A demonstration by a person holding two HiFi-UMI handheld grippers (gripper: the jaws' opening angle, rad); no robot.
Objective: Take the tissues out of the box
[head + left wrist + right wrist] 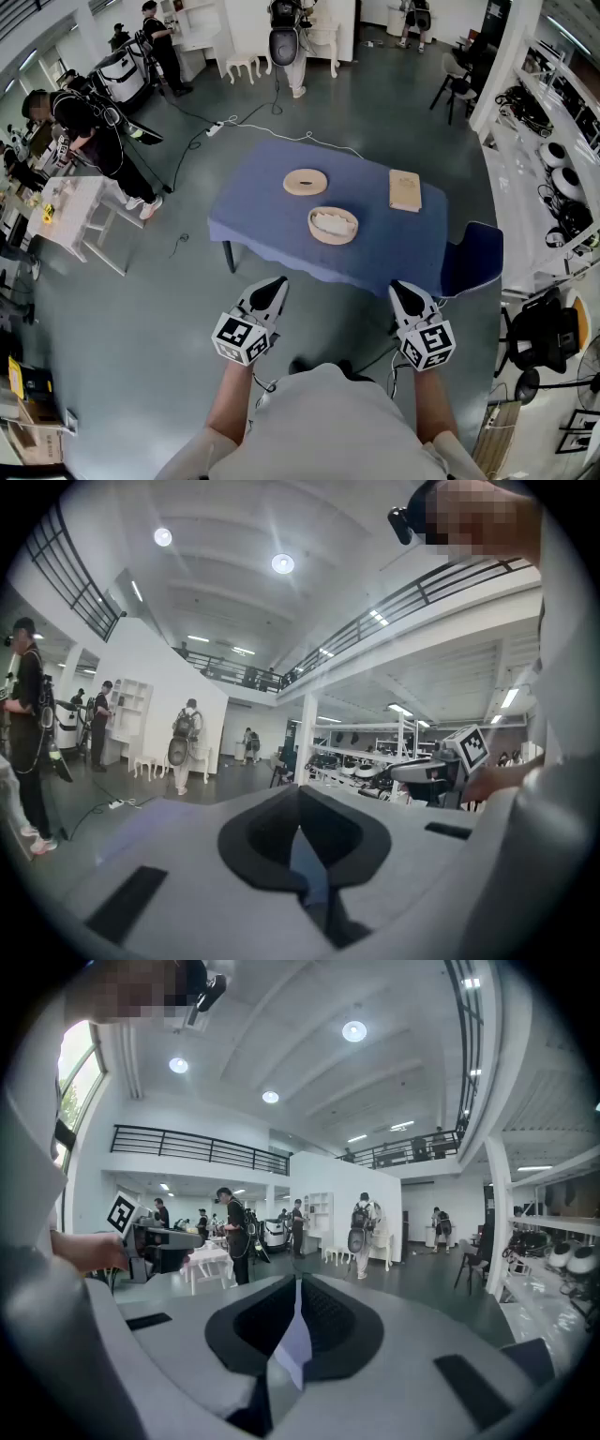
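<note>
L tongs (275, 286) & R tongs (402, 290) both closed, empty; tissue box (333, 226) well ahead on table (258, 192).

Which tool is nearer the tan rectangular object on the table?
Right: right tool is short of the tan rectangular object, in line with it; left tool is farther left.

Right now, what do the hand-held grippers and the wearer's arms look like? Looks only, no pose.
Both match. The left hand-held gripper and right hand-held gripper have pale grey-white shells tapering to black-lined jaws. Each has a marker cube at its rear, printed with black-and-white square codes. The person wears a light grey short-sleeved top, and the forearms are uncovered.
</note>
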